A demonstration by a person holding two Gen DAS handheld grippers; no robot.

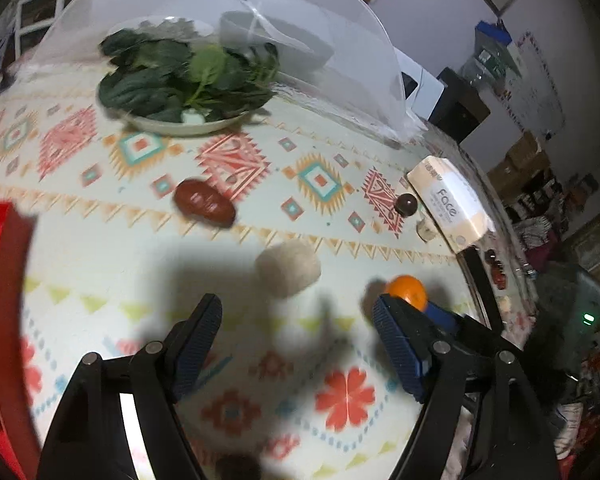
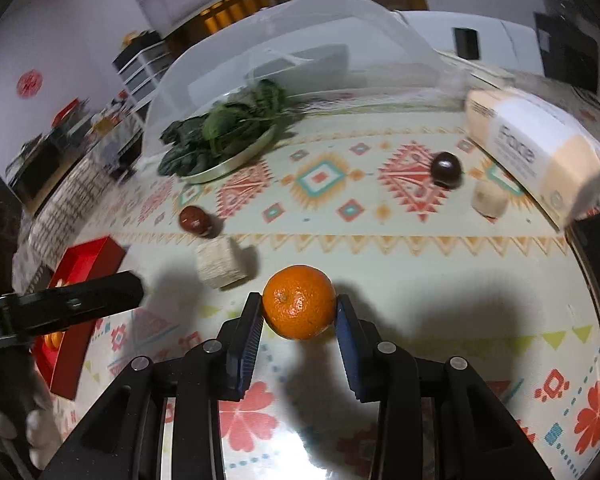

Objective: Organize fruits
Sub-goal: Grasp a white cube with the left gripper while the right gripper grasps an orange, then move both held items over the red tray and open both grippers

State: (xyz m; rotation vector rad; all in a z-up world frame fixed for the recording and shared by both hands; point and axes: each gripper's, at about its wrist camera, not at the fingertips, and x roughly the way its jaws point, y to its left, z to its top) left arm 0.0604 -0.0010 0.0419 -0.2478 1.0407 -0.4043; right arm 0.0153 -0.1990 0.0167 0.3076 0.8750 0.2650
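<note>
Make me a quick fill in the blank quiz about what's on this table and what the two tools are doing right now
1. The right tool is shut on the ____, its pads pressed to both sides.
2. The left tool has its jaws ____ with nothing between them.
3. The green leaves lie on a ____ under the clear dome cover.
4. The box at the table's left edge is coloured ____.

Missing words: orange; open; plate; red
</note>
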